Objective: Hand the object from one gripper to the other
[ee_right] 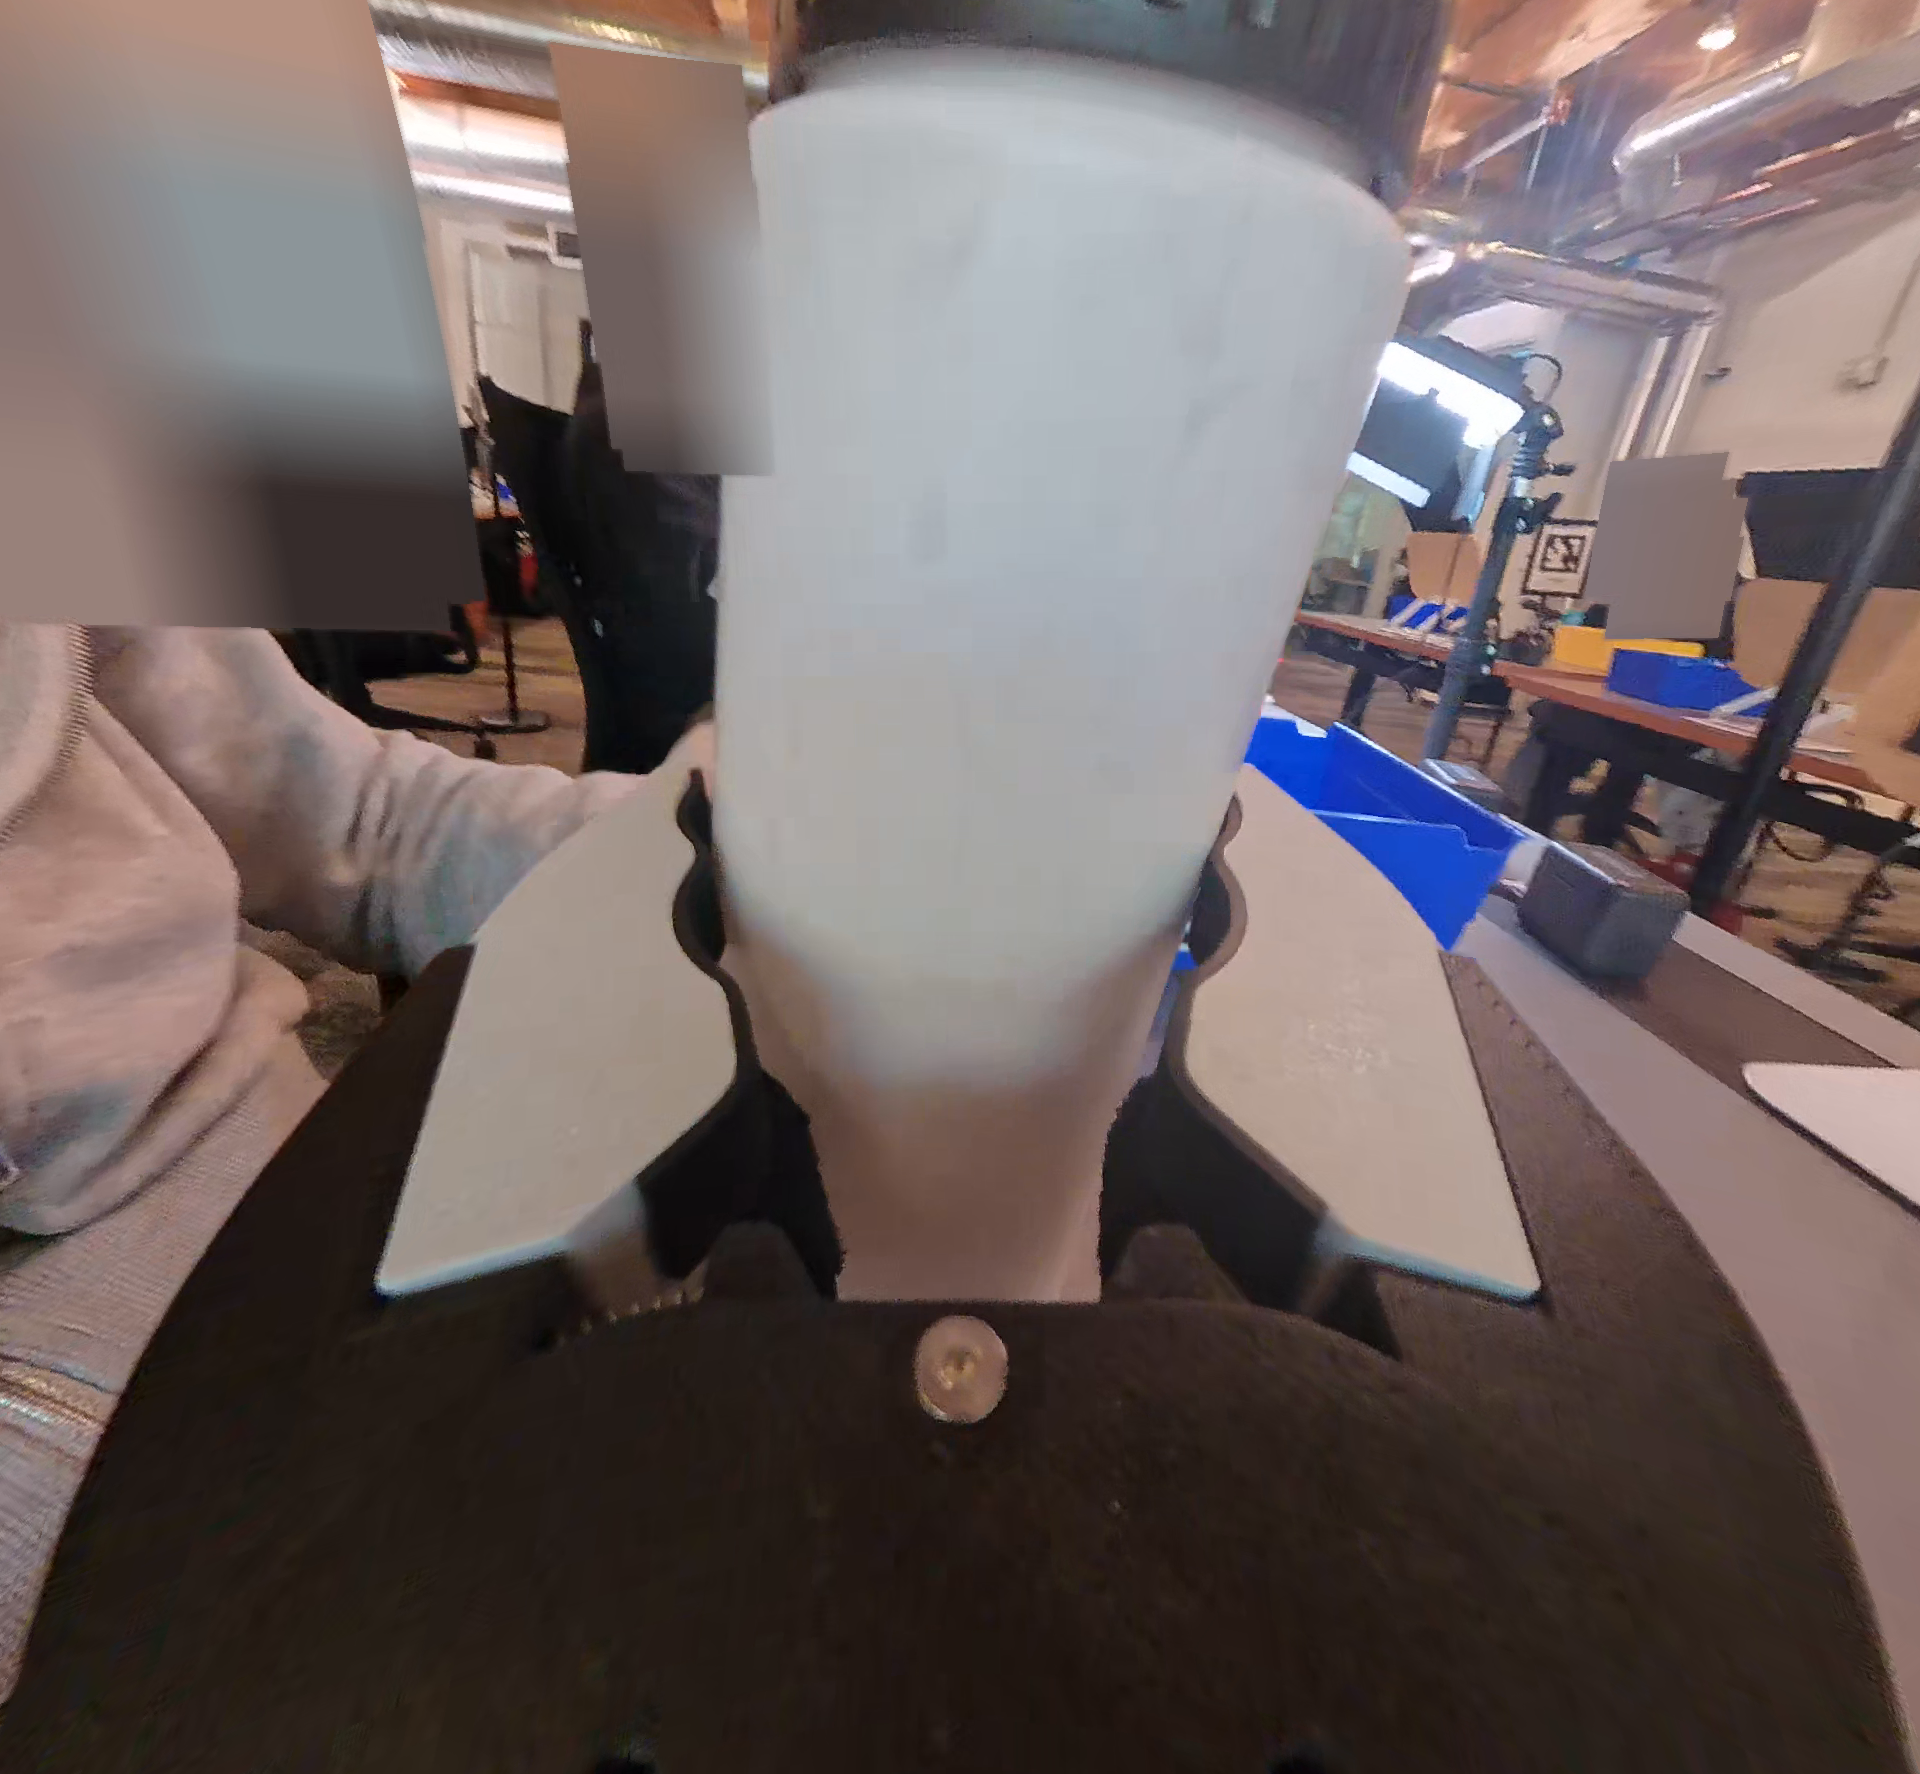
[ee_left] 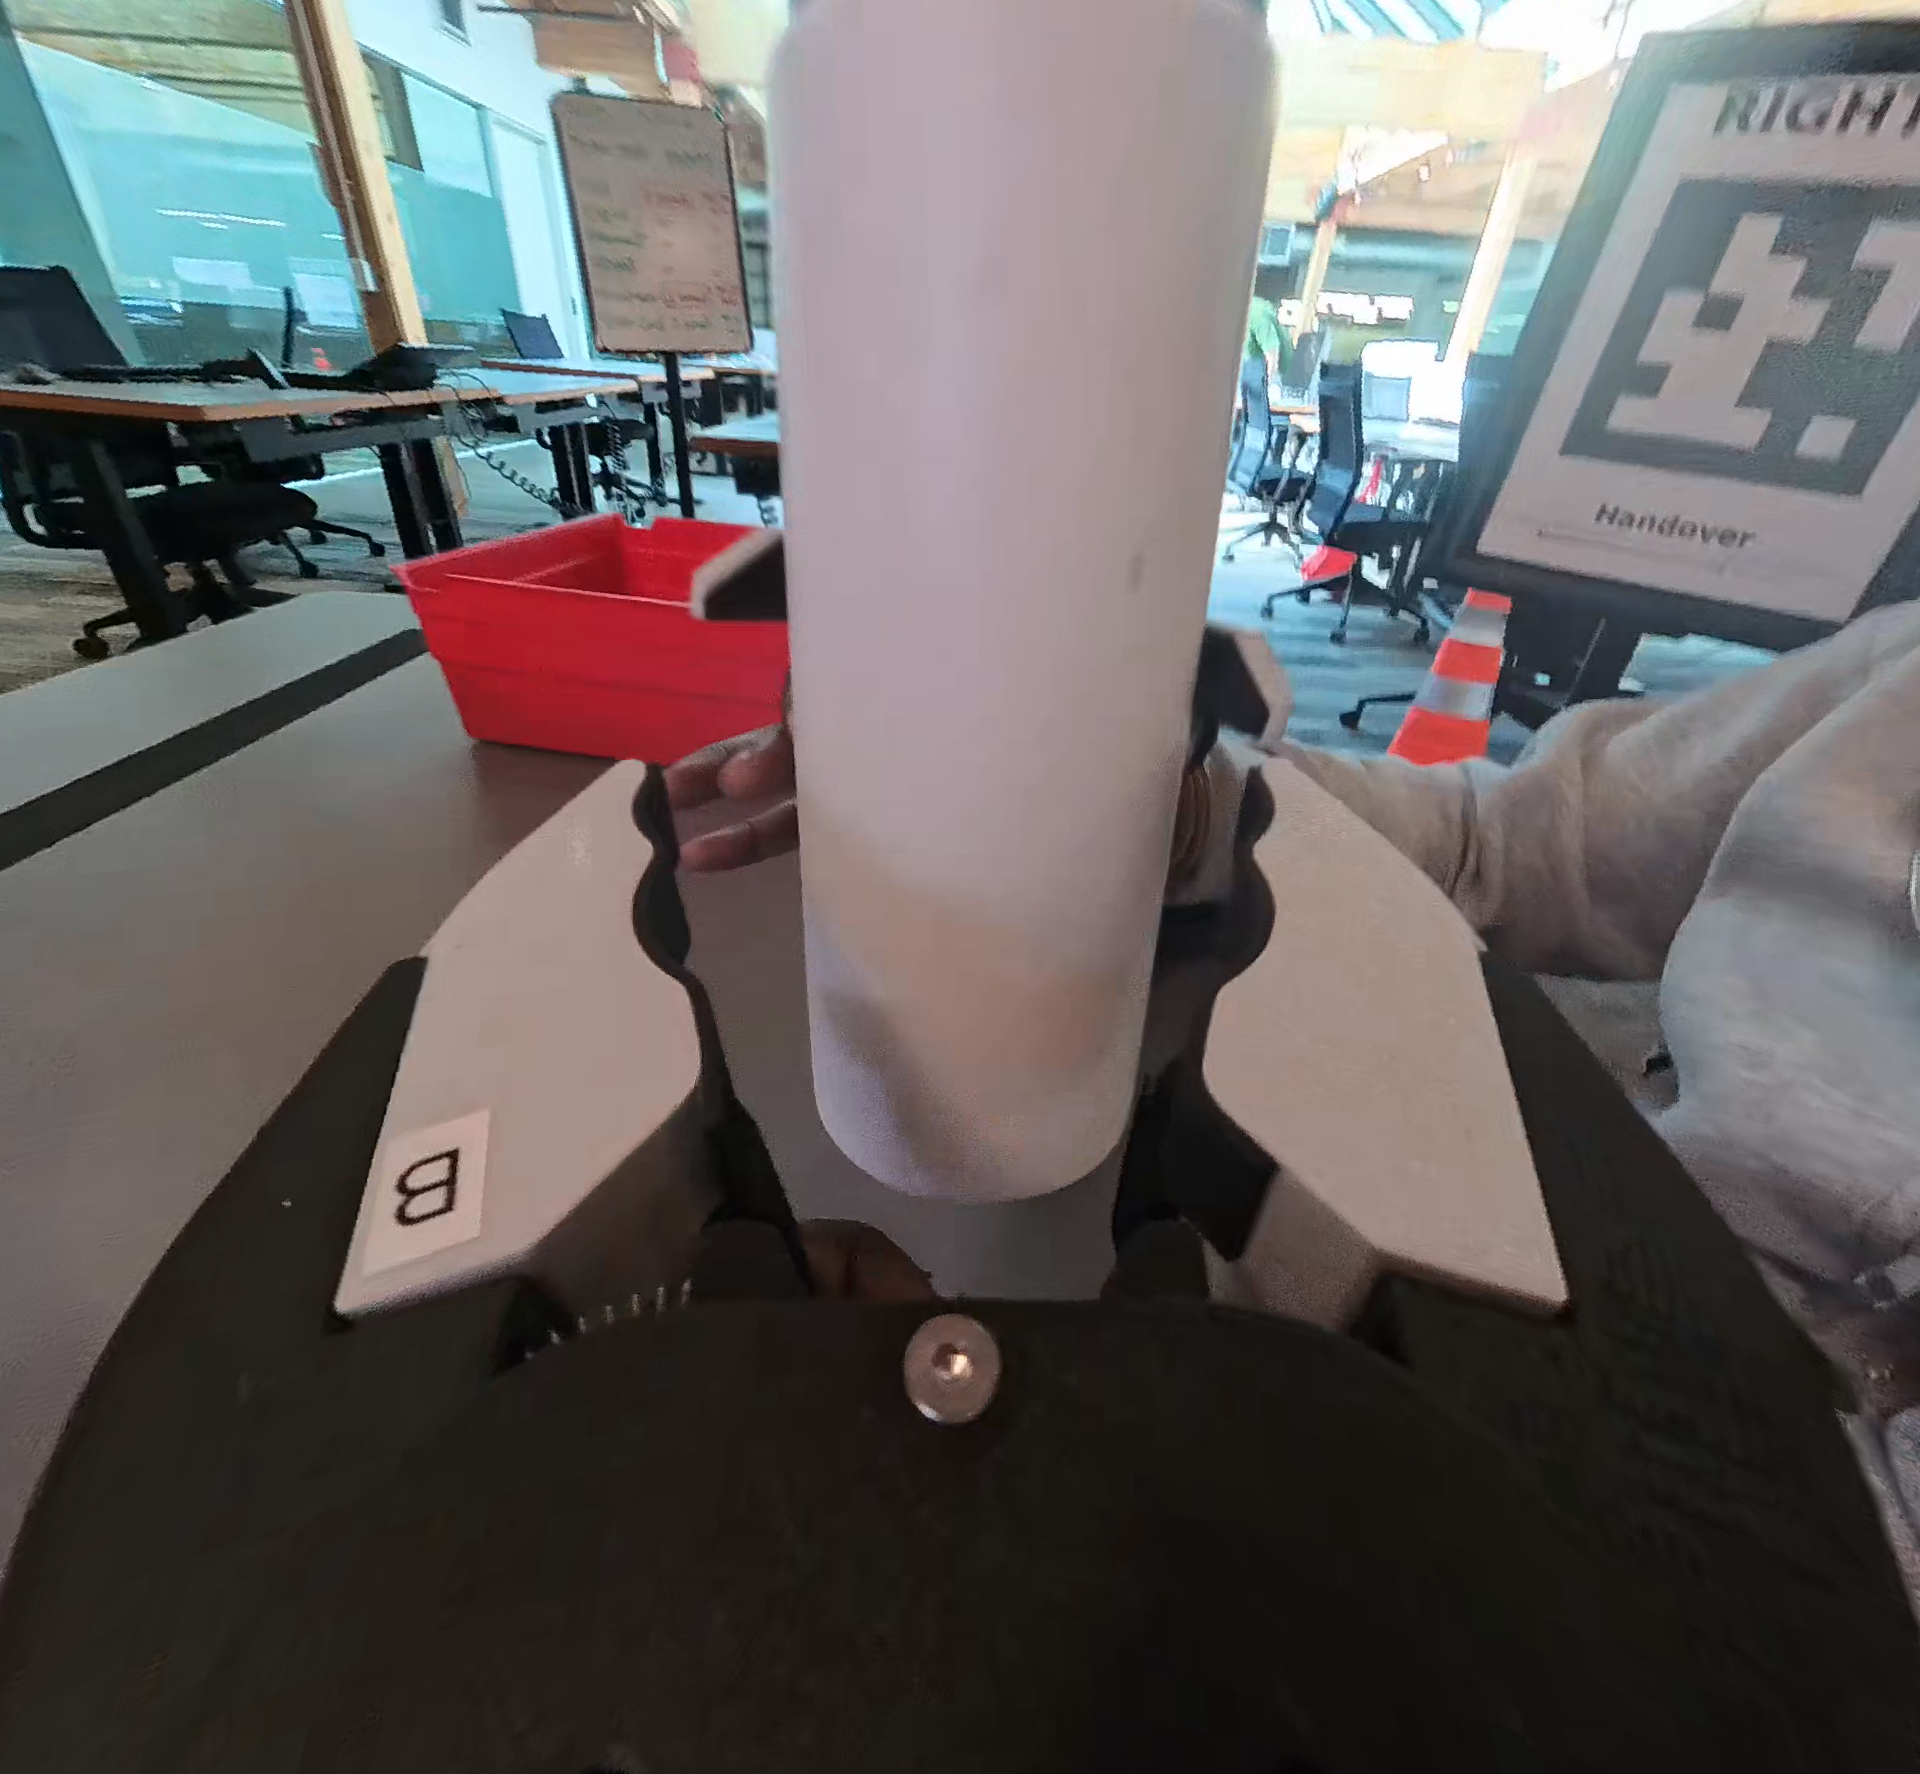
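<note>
Left wrist view:
- Left hand-held gripper (ee_left: pixel 951 779) held level over the dark counter (ee_left: pixel 208 893), pointing toward the far side. Its fingers are spread wide, with a clear gap on each side of the bottle (ee_left: pixel 997 581).
- Bottle white with a black cap, upright, slightly blurred. Its lower end hangs between the left fingers and touches neither. Base is off the counter.
- Right hand-held gripper (ee_left: pixel 987 628) reaches in from the far side; its two tips are pressed on the bottle's body, one on each side.
- Bare fingers (ee_left: pixel 727 779) of a hand show just left of the bottle. A grey sleeve (ee_left: pixel 1610 810) comes in from the right.
- Red bin (ee_left: pixel 582 644) on the counter, far left of the bottle. Orange cone (ee_left: pixel 1455 685) on the floor, far right.

Right wrist view:
- Right hand-held gripper (ee_right: pixel 964 779) level, both fingers clamped against the bottle's (ee_right: pixel 1039 477) lower body, no gap either side. Cap at the top edge.
- Grey sleeve (ee_right: pixel 260 789) at left.
- Blue bin (ee_right: pixel 1382 820) on the counter (ee_right: pixel 1662 1049), just right of the gripper.
</note>
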The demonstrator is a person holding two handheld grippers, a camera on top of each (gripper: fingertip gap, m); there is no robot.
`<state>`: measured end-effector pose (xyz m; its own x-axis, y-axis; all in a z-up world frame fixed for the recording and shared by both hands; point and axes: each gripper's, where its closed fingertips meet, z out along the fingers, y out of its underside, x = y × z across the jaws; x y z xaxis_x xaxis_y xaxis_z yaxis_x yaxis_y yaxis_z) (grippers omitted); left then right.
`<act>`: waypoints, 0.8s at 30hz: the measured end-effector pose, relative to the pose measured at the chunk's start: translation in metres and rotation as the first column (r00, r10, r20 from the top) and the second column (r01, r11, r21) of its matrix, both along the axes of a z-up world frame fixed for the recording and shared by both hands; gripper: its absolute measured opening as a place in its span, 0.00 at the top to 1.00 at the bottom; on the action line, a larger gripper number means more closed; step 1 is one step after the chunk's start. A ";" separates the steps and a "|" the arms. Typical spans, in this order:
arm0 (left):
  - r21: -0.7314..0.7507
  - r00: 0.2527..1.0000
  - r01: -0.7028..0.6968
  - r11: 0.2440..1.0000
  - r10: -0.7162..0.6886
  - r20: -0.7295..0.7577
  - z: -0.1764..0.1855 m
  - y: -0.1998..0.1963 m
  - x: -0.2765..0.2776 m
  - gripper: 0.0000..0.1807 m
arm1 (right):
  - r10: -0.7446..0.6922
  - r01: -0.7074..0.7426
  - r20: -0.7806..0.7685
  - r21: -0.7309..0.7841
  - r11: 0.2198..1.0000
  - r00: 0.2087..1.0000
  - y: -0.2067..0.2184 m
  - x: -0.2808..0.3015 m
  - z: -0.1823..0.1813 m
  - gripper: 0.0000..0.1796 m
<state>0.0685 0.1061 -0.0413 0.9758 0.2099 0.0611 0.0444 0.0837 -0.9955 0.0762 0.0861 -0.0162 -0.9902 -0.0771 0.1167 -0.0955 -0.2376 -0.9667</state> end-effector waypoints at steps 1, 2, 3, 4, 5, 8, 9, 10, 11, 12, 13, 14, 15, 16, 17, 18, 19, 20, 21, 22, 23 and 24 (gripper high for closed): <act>0.015 1.000 -0.005 1.000 0.005 0.006 0.003 -0.003 -0.001 0.42 | -0.013 0.013 -0.001 0.017 1.000 1.000 -0.001 -0.002 -0.002 0.50; 0.010 1.000 -0.015 1.000 0.015 0.006 0.003 -0.005 -0.003 0.42 | -0.018 0.018 0.011 0.027 0.999 1.000 -0.002 -0.003 -0.004 0.50; 0.003 1.000 -0.026 1.000 0.026 -0.003 0.004 -0.007 -0.004 0.41 | -0.017 0.016 0.027 0.034 0.999 0.999 -0.003 -0.005 -0.006 0.50; -0.002 0.999 -0.032 0.999 0.032 -0.017 0.004 -0.007 -0.004 0.41 | -0.013 0.012 0.041 0.038 0.999 0.999 -0.003 -0.005 -0.007 0.50; 0.000 0.999 -0.027 1.000 0.027 -0.028 0.006 -0.007 -0.002 0.41 | -0.013 0.011 0.051 0.040 0.999 0.999 -0.004 -0.006 -0.008 0.50; 0.034 1.000 0.003 0.999 -0.002 -0.029 0.014 -0.009 0.003 0.40 | -0.036 0.033 0.049 0.066 0.997 0.998 -0.005 -0.010 -0.012 0.50; 0.051 1.000 0.000 0.999 0.002 -0.024 0.018 -0.011 0.003 0.40 | -0.041 0.038 0.046 0.075 0.996 0.998 -0.006 -0.010 -0.014 0.50; 0.068 1.000 -0.004 0.998 0.005 -0.020 0.021 -0.013 0.002 0.40 | -0.043 0.040 0.045 0.083 0.996 0.998 -0.007 -0.011 -0.016 0.50; 0.077 1.000 -0.008 0.997 0.009 -0.014 0.023 -0.014 0.001 0.39 | -0.045 0.041 0.043 0.097 0.994 0.998 -0.008 -0.011 -0.018 0.50; 0.079 1.000 -0.010 0.997 0.011 -0.012 0.024 -0.014 0.001 0.39 | -0.050 0.045 0.040 0.117 0.992 0.998 -0.010 -0.011 -0.022 0.50; 0.075 1.000 -0.007 0.997 0.008 -0.016 0.025 -0.012 0.002 0.38 | -0.056 0.051 0.033 0.141 0.989 0.998 -0.013 -0.012 -0.026 0.50; 0.061 1.000 -0.003 0.998 0.005 -0.030 0.026 -0.009 0.003 0.37 | -0.061 0.056 0.024 0.166 0.985 0.998 -0.015 -0.012 -0.030 0.50; 0.035 0.999 -0.007 0.999 0.009 -0.046 0.025 -0.006 0.004 0.35 | -0.062 0.058 0.016 0.189 0.980 0.998 -0.017 -0.011 -0.034 0.50; 0.002 0.998 -0.015 1.000 0.015 -0.058 0.024 -0.003 0.004 0.35 | -0.059 0.056 0.009 0.209 0.976 0.998 -0.019 -0.010 -0.037 0.50; -0.023 0.998 -0.020 1.000 0.019 -0.063 0.023 0.001 0.004 0.35 | -0.053 0.052 0.002 0.224 0.973 0.999 -0.021 -0.008 -0.040 0.50; -0.030 0.998 -0.019 0.999 0.017 -0.060 0.023 0.003 0.005 0.36 | -0.048 0.048 -0.005 0.237 0.970 0.999 -0.022 -0.007 -0.043 0.50; -0.021 0.998 -0.032 0.999 0.031 -0.048 0.024 0.005 0.002 0.40 | -0.043 0.045 -0.012 0.249 0.967 0.999 -0.024 -0.005 -0.045 0.50; -0.006 0.998 -0.043 0.999 0.043 -0.037 0.025 0.005 -0.001 0.45 | -0.038 0.043 -0.022 0.260 0.965 0.999 -0.025 -0.003 -0.047 0.50; 0.010 0.998 -0.057 0.998 0.057 -0.023 0.025 0.003 -0.004 0.51 | -0.034 0.042 -0.032 0.268 0.962 0.999 -0.026 -0.002 -0.048 0.50; 0.021 0.999 -0.050 0.999 0.050 -0.012 0.026 0.003 -0.005 0.52 | -0.036 0.044 -0.035 0.272 0.961 0.999 -0.027 -0.001 -0.049 0.50; 0.020 0.999 -0.052 0.998 0.052 -0.001 0.025 0.002 -0.005 0.52 | -0.036 0.042 -0.025 0.276 0.960 0.999 -0.027 -0.001 -0.049 0.50; 0.023 0.999 -0.054 0.998 0.054 -0.008 0.026 0.002 -0.005 0.52 | -0.033 0.037 -0.019 0.276 0.960 0.999 -0.027 -0.001 -0.049 0.50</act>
